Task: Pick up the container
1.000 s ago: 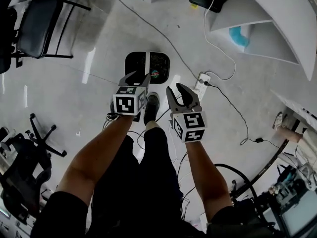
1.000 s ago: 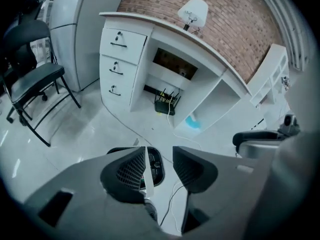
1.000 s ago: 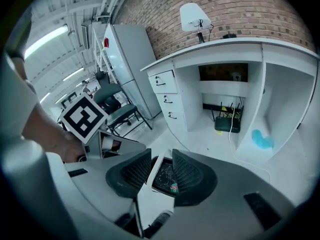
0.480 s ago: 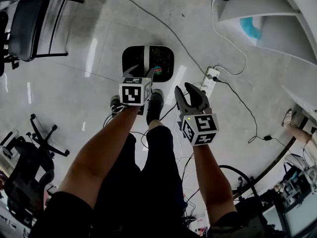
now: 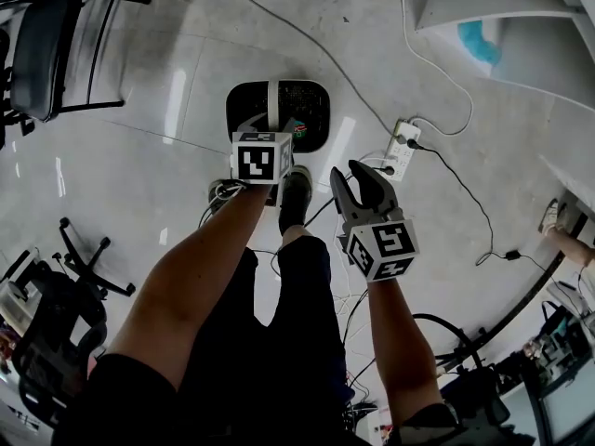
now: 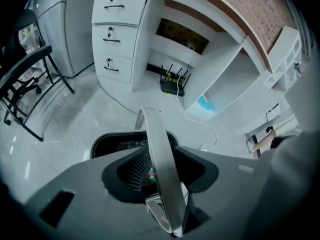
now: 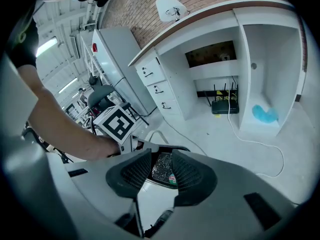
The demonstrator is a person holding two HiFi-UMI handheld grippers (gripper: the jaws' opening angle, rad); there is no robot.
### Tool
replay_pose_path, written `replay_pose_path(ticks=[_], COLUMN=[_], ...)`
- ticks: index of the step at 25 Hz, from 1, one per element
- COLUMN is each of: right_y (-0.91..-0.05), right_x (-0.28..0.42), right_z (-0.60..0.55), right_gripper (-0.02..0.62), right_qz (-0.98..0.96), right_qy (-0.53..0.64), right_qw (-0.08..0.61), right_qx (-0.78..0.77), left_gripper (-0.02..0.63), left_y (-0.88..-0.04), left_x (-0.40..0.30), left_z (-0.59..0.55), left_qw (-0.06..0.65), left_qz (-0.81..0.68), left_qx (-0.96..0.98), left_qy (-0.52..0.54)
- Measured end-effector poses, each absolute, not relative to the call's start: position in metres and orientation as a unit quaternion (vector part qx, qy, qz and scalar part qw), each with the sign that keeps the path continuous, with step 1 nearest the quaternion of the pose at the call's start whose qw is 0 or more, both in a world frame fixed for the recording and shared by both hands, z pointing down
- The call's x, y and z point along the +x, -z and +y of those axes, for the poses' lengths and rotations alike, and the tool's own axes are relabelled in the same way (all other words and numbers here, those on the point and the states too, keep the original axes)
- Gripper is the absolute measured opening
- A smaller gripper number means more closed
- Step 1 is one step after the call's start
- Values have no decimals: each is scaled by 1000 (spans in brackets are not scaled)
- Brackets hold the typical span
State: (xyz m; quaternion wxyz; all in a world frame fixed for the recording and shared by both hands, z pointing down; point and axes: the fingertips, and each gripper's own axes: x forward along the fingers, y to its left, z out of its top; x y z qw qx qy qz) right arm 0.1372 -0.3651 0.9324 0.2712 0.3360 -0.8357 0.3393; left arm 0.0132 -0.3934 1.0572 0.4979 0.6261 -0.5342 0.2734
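Note:
A black mesh container stands on the floor ahead of the person's feet, its grey handle upright across the middle. A small red and green item lies inside. My left gripper is over the near rim. In the left gripper view the handle runs up between the wide-apart jaws, with the container below. I see no pad pressing on the handle. My right gripper hangs to the right and nearer, its jaws a little apart and holding nothing. The container shows through their gap.
A power strip with cables lies right of the container. A black shoe stands just behind it. A chair is at the far left, a swivel-chair base nearer. White desk shelves and drawers are beyond.
Both grippers have moved forward toward the container. The left one has come in over the near rim, and its jaws now straddle the upright handle.

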Motion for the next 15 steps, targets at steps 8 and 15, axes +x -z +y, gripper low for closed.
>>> replay_pose_path(ticks=[8, 15], right_y=[-940, -927], right_x=[146, 138], right_z=[-353, -344], right_gripper=[112, 112], right_qz=[-831, -837], right_qy=[-346, -352], right_qw=[272, 261], right_qx=[339, 328], left_gripper=[63, 40], left_y=[-1065, -1053], left_x=[-4, -6], left_z=[-388, -377], left_qw=[505, 468], left_qz=[-546, -514], left_qx=[605, 634], left_qy=[-285, -338])
